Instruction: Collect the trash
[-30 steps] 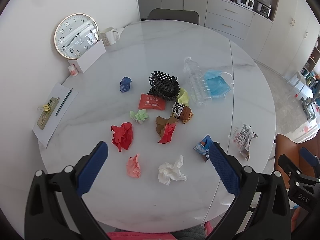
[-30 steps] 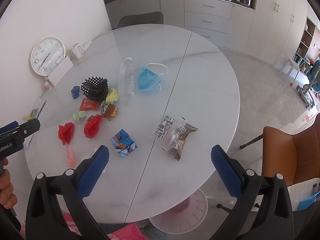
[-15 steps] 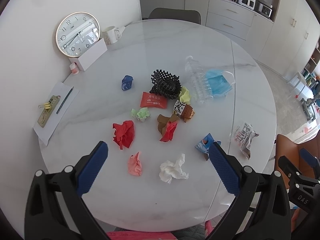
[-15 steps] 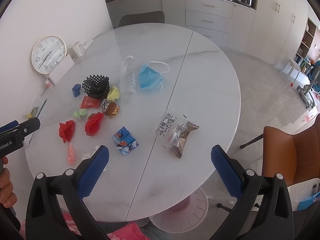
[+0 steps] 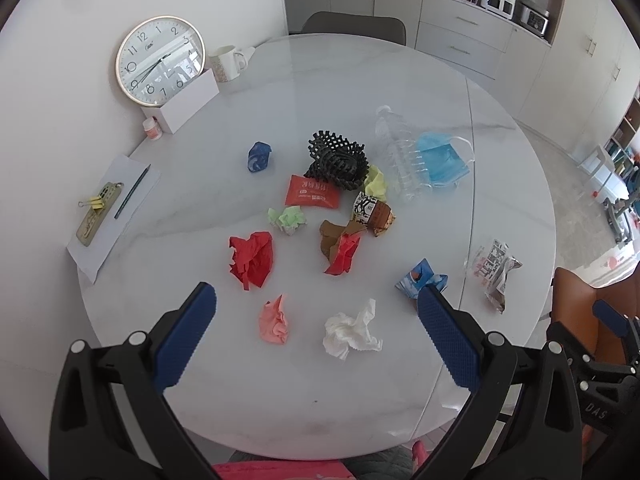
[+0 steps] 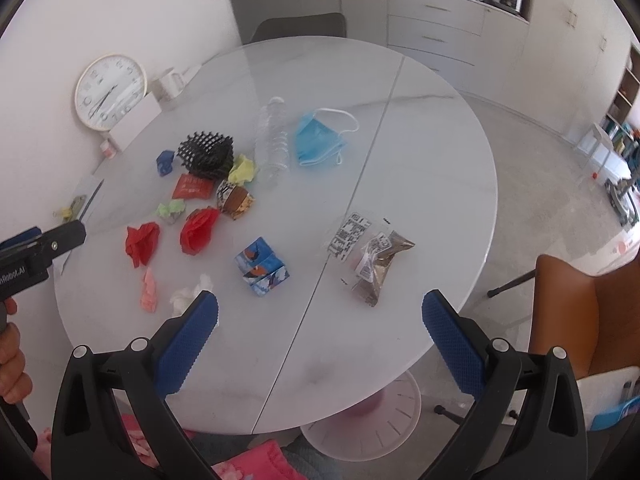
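Note:
Trash lies scattered on a round white marble table [image 5: 280, 380]: a white tissue wad [image 5: 351, 336], pink paper [image 5: 273, 321], red paper [image 5: 253, 257], a blue carton [image 6: 262, 266], a clear plastic wrapper [image 6: 370, 258], a blue face mask [image 6: 320, 142], a clear bottle [image 5: 396, 152] and a black mesh basket [image 5: 338, 160]. My left gripper [image 5: 316, 336] hangs open above the table's near edge, over the pink paper and the tissue. My right gripper [image 6: 320, 340] is open too, held above the near edge, with the carton and wrapper ahead of it. Both hold nothing.
A wall clock [image 5: 160, 65], a white box [image 5: 186, 102], a mug [image 5: 226, 63] and a paper sheet with a pencil and clip [image 5: 114, 208] sit at the table's left. An orange chair [image 6: 580, 312] stands to the right, a grey chair [image 5: 354, 28] at the far side.
Both grippers have drifted slightly back and up, so the table items sit a little lower and farther in view. Both stay open and empty.

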`<state>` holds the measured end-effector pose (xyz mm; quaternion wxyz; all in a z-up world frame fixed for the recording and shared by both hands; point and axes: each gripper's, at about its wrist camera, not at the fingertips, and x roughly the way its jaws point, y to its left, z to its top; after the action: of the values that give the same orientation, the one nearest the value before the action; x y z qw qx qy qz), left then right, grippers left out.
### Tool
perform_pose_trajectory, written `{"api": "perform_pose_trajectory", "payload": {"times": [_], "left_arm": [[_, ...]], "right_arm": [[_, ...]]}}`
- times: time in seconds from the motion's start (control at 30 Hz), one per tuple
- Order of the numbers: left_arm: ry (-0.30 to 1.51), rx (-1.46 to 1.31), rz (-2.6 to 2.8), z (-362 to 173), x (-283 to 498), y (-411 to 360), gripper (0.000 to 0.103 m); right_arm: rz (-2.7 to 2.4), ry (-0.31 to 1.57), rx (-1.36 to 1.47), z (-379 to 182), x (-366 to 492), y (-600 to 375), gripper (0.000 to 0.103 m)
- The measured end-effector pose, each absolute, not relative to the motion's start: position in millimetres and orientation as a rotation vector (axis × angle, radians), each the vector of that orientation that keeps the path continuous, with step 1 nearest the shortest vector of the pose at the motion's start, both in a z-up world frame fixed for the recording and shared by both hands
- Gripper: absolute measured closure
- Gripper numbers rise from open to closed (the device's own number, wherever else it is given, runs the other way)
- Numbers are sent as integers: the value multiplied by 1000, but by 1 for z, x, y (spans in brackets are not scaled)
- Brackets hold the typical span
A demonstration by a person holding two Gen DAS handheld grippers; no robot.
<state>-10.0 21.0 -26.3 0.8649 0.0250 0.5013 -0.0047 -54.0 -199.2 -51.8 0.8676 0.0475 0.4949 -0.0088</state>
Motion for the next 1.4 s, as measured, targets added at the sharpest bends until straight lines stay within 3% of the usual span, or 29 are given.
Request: {"api": "perform_pose_trajectory", "payload": {"times": [0.43, 0.7, 0.9, 1.1, 1.2, 1.27, 1.4], "left_arm": [[1060, 22, -23, -66, -20, 70, 6], [1096, 119, 1, -117, -31, 123, 7], [1141, 114, -94, -151, -19, 120, 11], [1147, 242, -274, -187, 8, 88, 27], [1180, 281, -347, -207, 20, 80, 44], [1203, 315, -376, -219, 25, 76, 64], [1178, 381, -420, -222, 28, 71, 76]], "right_arm": [[161, 1046, 25, -94, -56, -157, 2], [301, 1088, -53, -125, -53, -112, 2], [295, 1161, -29, -149, -36, -88, 2], [208, 1194, -29, -160, -30, -84, 2], [161, 1222, 21, -166, -28, -88, 2], [128, 1226, 57, -169, -28, -90, 2], [113, 1211, 85, -171, -23, -78, 2]]}}
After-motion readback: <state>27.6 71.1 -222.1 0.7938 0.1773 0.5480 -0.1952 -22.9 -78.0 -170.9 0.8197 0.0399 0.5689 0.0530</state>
